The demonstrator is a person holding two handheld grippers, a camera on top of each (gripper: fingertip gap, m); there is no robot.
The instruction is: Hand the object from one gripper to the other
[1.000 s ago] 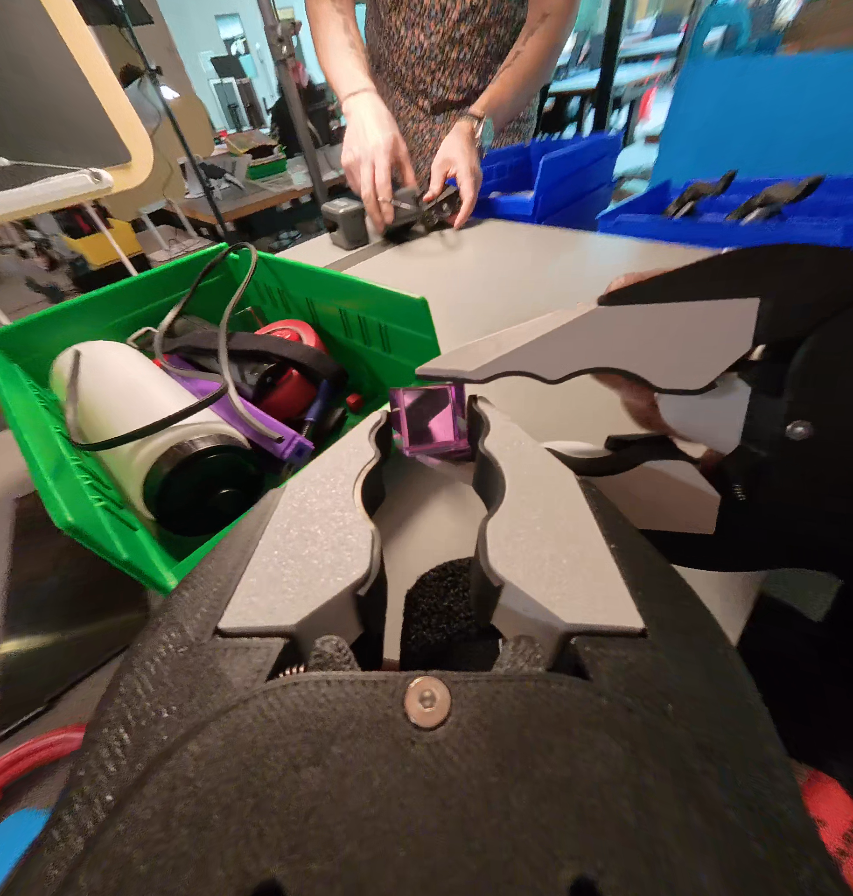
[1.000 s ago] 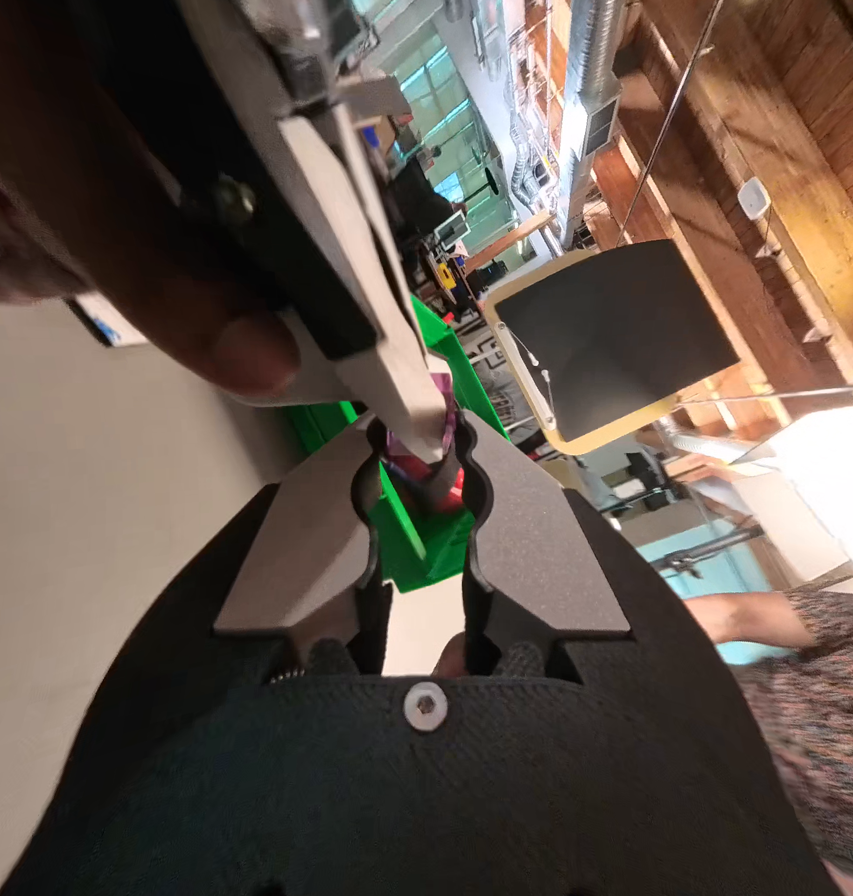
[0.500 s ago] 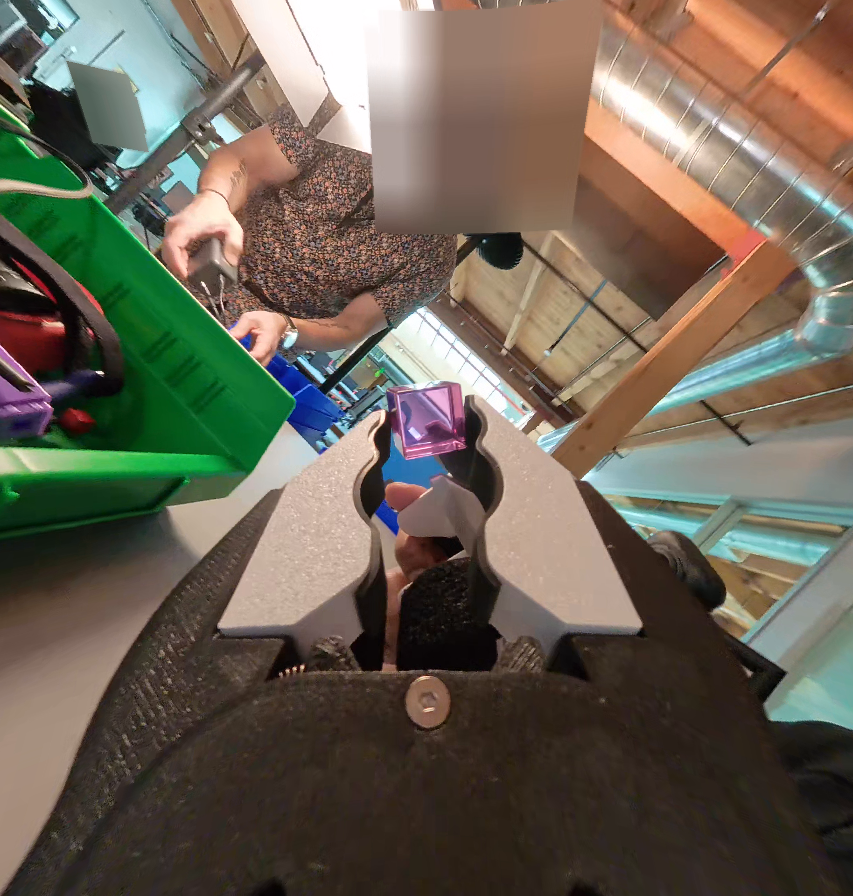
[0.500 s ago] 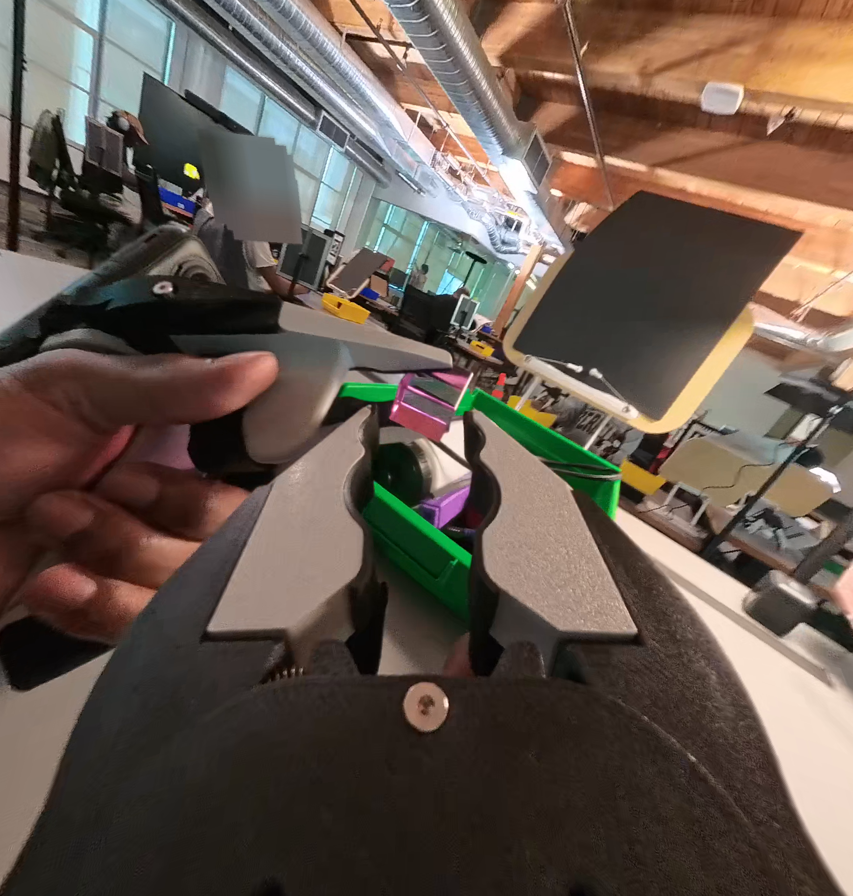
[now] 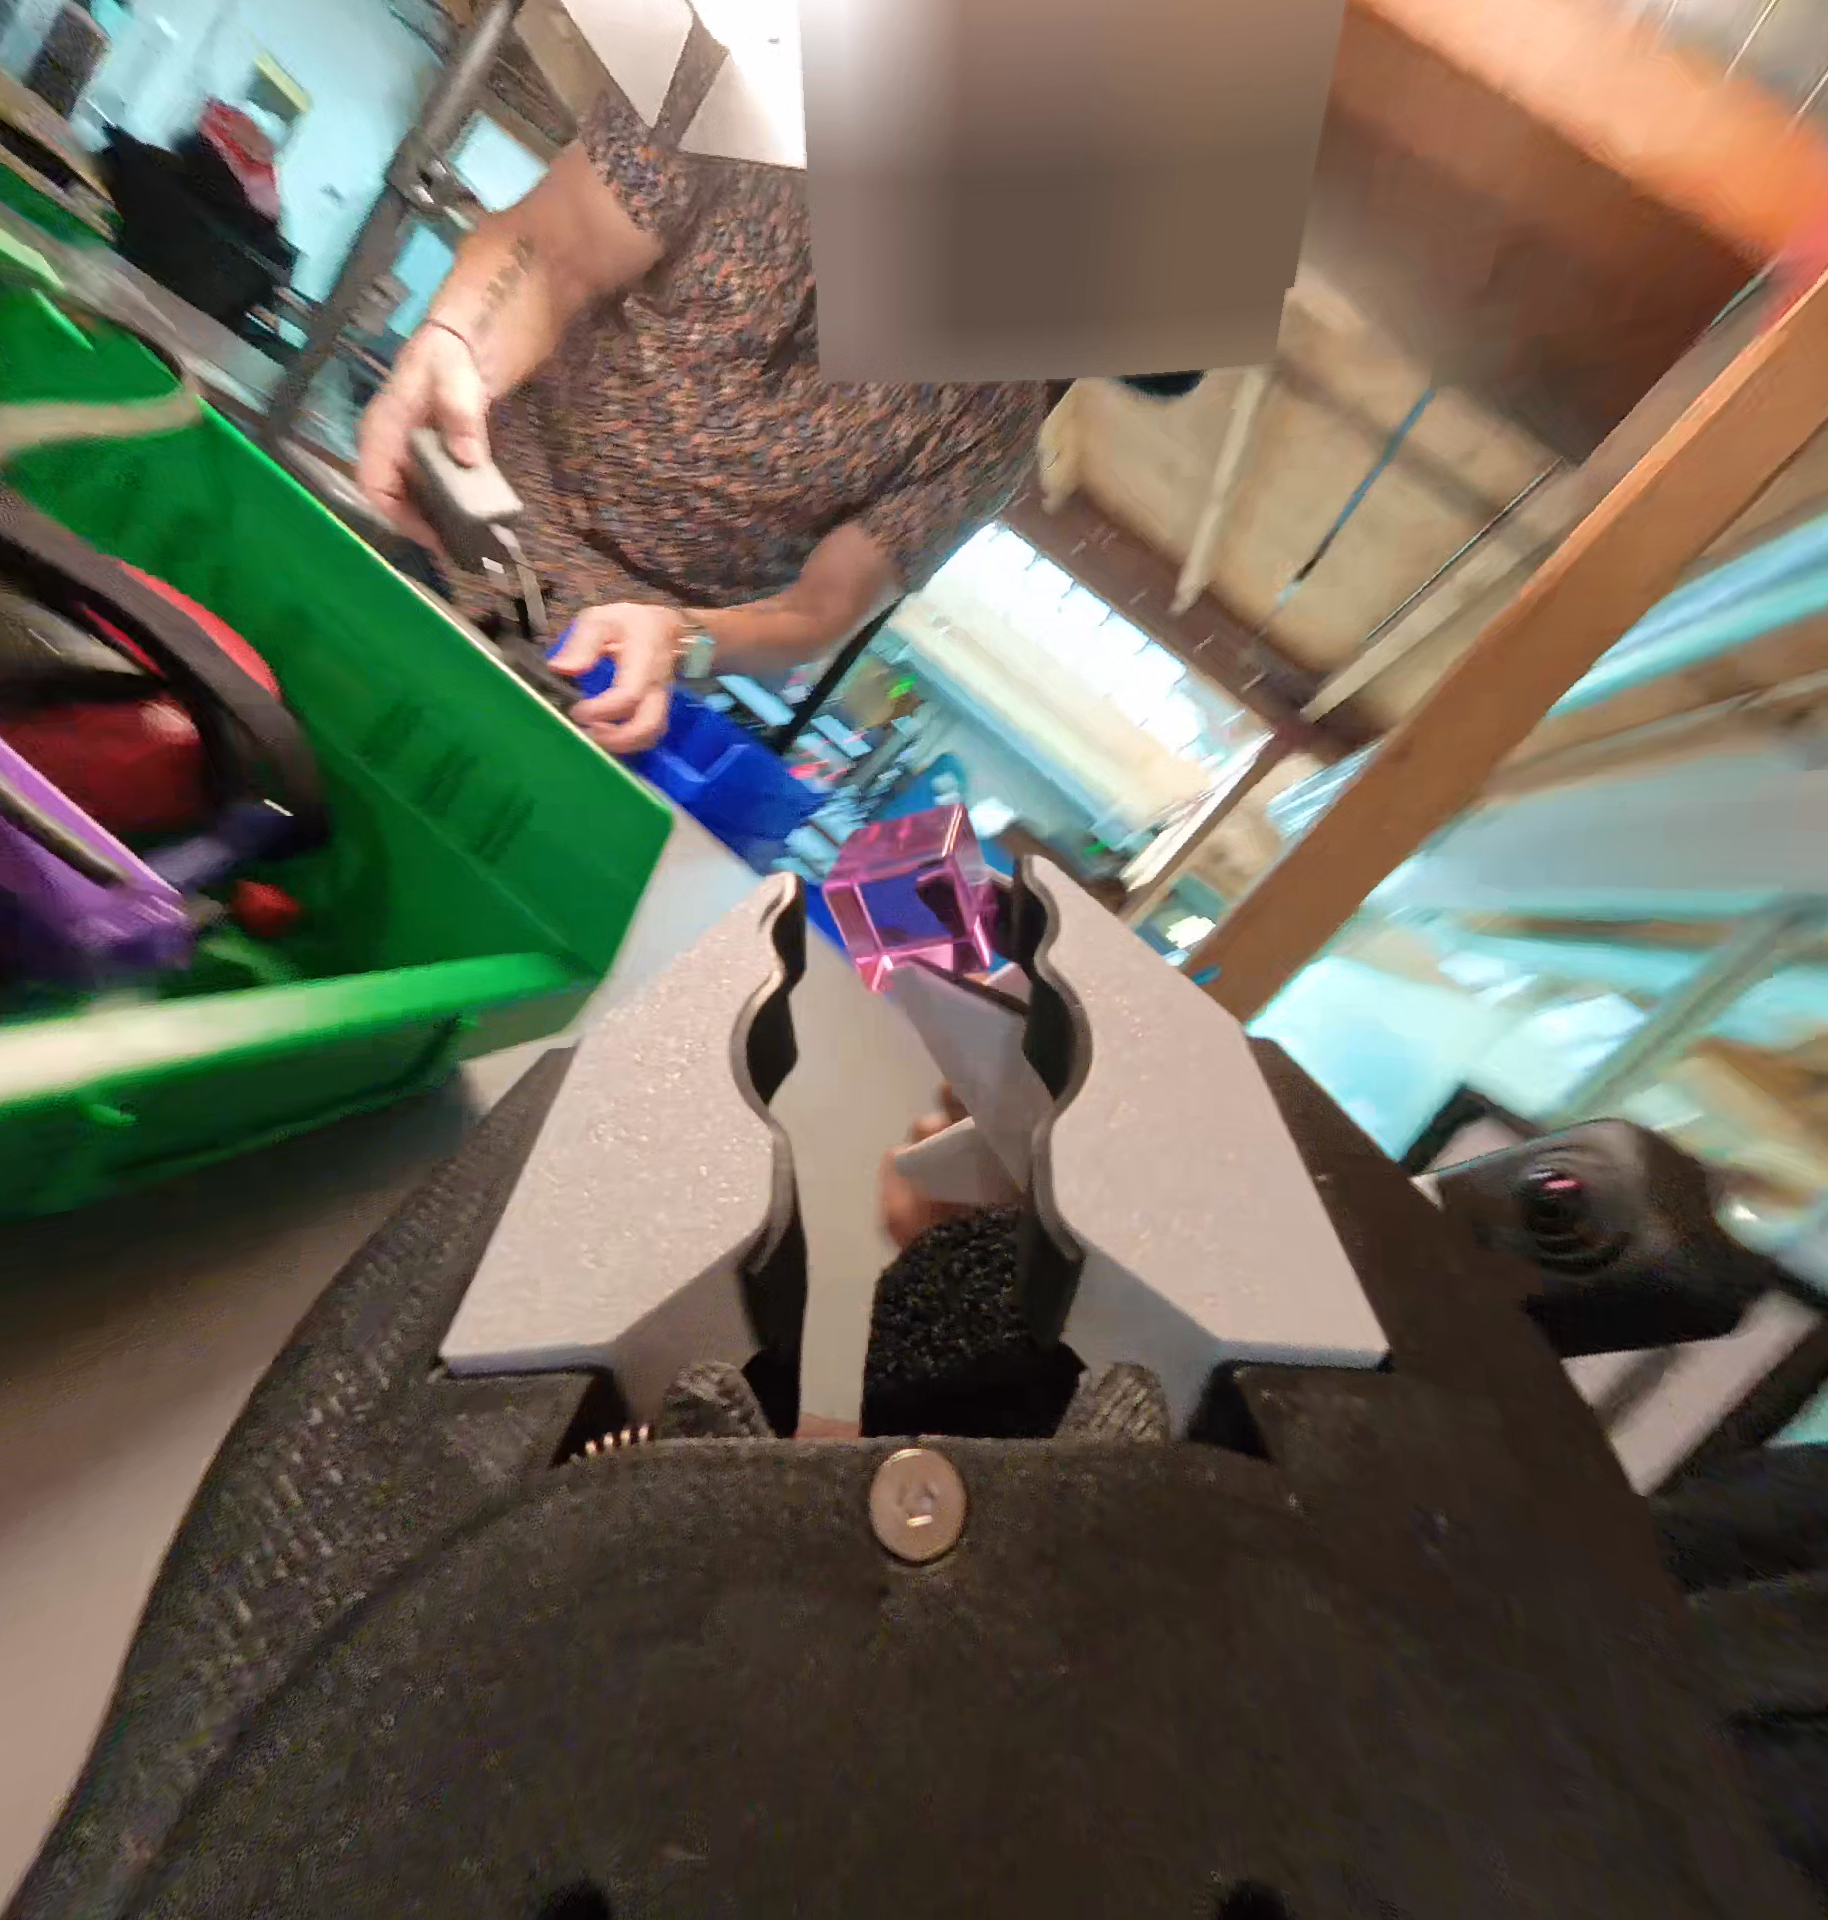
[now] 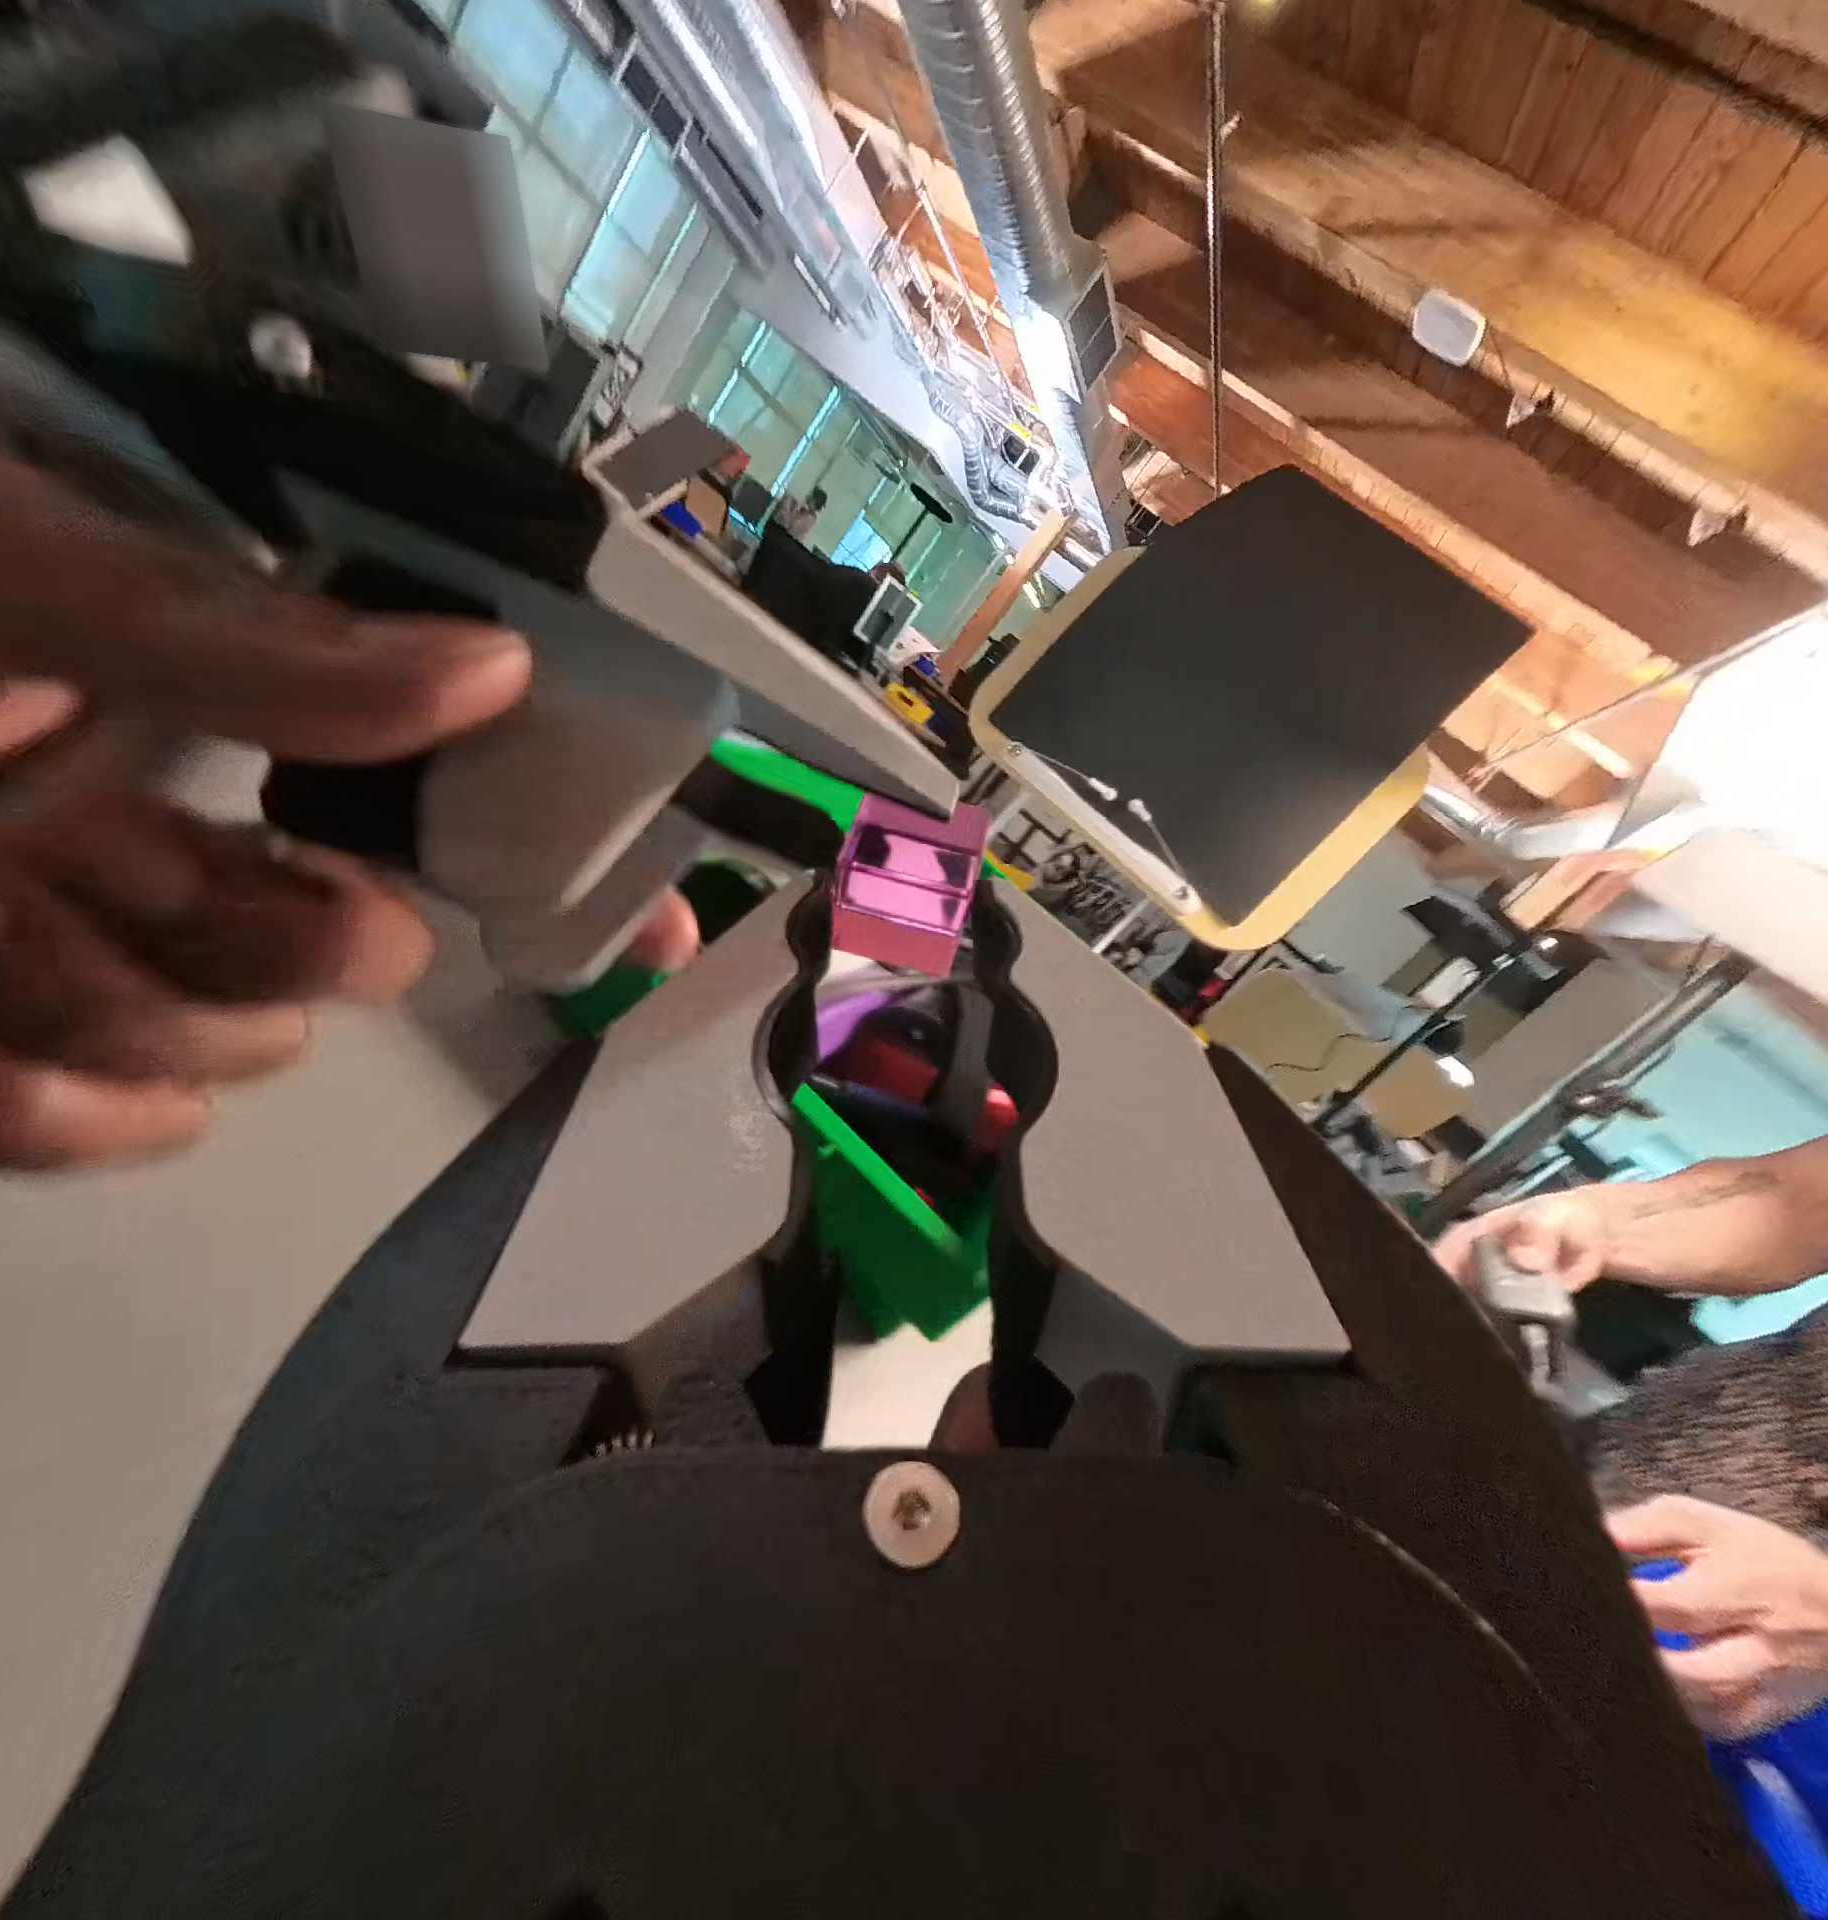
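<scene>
Holding pink cube (image 5: 915, 896): right gripper (image 6: 894, 909) | green bin (image 5: 453, 727): red, purple items

Green plastic bin (image 5: 453, 727) sits on the grey table (image 5: 110, 1351), crammed with a red item (image 5: 110, 748), a purple piece (image 5: 48, 894) and black straps. Beyond it, a person in a patterned top (image 5: 702, 416) handles a small grey device (image 5: 463, 488) beside blue bins (image 5: 723, 769). A black yellow-edged panel (image 6: 1242, 696) hangs overhead.

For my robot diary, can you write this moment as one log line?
phase: handover | left gripper: open, gap beside pink cube | right gripper: shut on pink cube
</scene>
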